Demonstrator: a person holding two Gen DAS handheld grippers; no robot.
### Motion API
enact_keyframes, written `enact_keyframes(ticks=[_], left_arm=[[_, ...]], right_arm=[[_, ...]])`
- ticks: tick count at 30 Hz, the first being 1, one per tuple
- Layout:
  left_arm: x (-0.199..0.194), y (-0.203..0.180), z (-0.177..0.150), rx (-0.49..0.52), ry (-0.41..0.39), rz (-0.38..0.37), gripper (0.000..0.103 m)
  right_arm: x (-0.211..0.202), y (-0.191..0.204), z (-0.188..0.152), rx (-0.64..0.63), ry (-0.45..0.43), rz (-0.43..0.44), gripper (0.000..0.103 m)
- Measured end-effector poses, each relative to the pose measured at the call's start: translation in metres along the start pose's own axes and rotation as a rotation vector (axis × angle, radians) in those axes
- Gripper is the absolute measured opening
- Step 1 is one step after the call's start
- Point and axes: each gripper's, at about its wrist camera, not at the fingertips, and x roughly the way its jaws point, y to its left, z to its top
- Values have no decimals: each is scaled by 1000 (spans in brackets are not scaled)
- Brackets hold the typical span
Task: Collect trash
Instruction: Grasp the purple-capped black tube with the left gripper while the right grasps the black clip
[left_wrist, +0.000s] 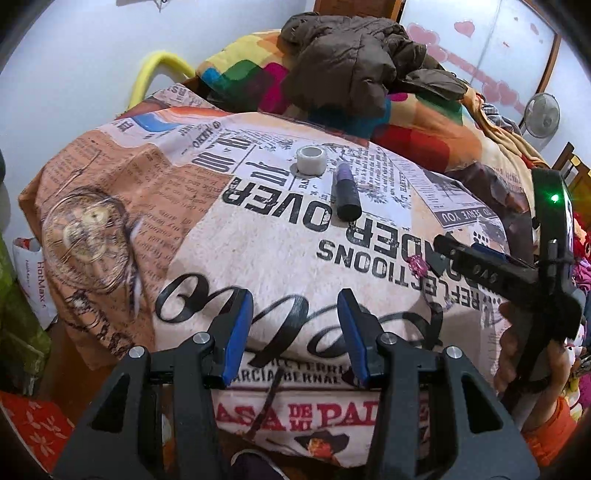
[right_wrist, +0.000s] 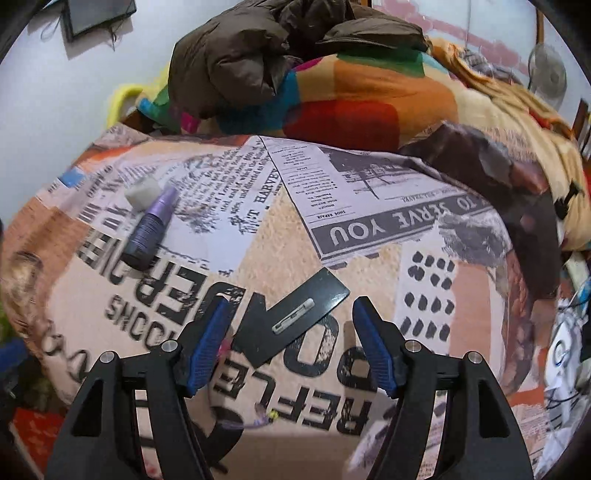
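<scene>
Bed (left_wrist: 280, 258) covered by a newsprint-pattern blanket (right_wrist: 369, 229); its near edge is cut off by the bottom of both views. At the far end a multicoloured quilt (left_wrist: 243, 74) is heaped, with a brown jacket (left_wrist: 351, 62) on top; the quilt is largely hidden beneath the jacket. Standing fan (left_wrist: 542, 115) at far right, small and blurred.

Left gripper (left_wrist: 295, 332): blue-padded fingers (left_wrist: 236, 332) spread apart, nothing between them, hovering over the blanket's near part. Right gripper (right_wrist: 291, 343): fingers (right_wrist: 373, 347) likewise parted and holding nothing; in the left wrist view it enters from the right edge, only partly in frame, with the person's hand below it cut off.

Trash items on the blanket:
- Black flat card (right_wrist: 295, 321) with a metal pin clasp (right_wrist: 293, 320) on its upper face, lying between the right fingers but not touched by them. In the left wrist view it is mostly hidden behind the right gripper.
- Purple tube (left_wrist: 346, 195), dark cap toward the camera, lying flat mid-blanket, well ahead of both grippers.
- White tape roll (left_wrist: 311, 159), upright on its end, just beside the tube's far end; contact cannot be judged.
- Small purple scrap (right_wrist: 264, 417) near the blanket's front, blurred, not identifiable
</scene>
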Motion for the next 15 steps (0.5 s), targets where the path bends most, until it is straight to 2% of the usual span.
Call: enact_keyframes(ticks=[4,9,15], left_arm=[[23,-5,14,24,11,-15,46],[47,-18,30,49,20,-65,46],[75,-37,46,108,21,-75,46]], right_arm=[[7,1,-4,-68,-11,-65,66],[12,-21,-5,-36,-8,1,71],[2,-45,-19,-56,-18,4,71]])
